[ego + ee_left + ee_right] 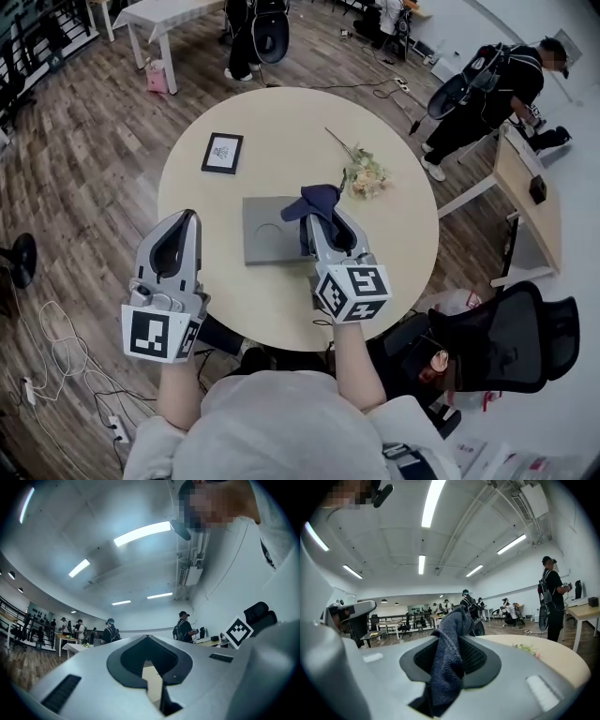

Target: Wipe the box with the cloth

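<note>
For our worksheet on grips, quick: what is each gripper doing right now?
Left gripper: shut, nothing between its jaws.
Right gripper: shut on the dark blue cloth.

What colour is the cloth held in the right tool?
Dark navy blue cloth, clearest in the right gripper view.

You will find no word, number or brand that can be read here. The white marker cube (159, 335) on your left gripper (184, 218) and the white marker cube (352, 291) on your right gripper (320, 212) carry only black-and-white square patterns, with no letters or digits. The small black-framed picture (222, 153) lying on the round pale wooden table (281, 122) bears a dark print that is too small to make out.
</note>
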`<move>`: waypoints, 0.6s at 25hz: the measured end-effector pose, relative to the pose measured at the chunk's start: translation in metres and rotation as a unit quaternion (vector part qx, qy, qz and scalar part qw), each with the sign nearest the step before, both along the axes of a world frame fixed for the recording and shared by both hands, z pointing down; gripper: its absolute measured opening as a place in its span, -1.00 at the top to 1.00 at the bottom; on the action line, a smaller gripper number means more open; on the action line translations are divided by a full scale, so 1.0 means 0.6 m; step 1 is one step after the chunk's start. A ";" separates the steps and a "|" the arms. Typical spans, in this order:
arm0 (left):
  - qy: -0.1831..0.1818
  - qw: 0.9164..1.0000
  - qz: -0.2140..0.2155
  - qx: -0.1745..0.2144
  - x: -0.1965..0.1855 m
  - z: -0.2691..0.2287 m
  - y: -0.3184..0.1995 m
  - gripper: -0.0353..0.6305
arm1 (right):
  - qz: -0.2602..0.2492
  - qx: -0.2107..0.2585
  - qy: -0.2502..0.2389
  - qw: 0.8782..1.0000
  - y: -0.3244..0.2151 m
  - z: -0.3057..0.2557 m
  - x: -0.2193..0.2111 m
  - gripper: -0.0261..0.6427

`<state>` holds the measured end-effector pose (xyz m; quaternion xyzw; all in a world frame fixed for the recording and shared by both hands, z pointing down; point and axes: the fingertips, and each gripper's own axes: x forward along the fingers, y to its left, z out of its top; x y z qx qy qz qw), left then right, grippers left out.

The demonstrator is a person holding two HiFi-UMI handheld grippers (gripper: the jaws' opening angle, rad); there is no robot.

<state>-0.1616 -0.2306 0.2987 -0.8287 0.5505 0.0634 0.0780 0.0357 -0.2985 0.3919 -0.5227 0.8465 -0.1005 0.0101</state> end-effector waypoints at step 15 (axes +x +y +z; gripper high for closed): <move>0.008 0.997 -0.058 -0.044 -0.011 0.048 -0.010 0.87 | -0.093 -0.145 -0.005 0.985 -0.125 0.158 -0.134 0.60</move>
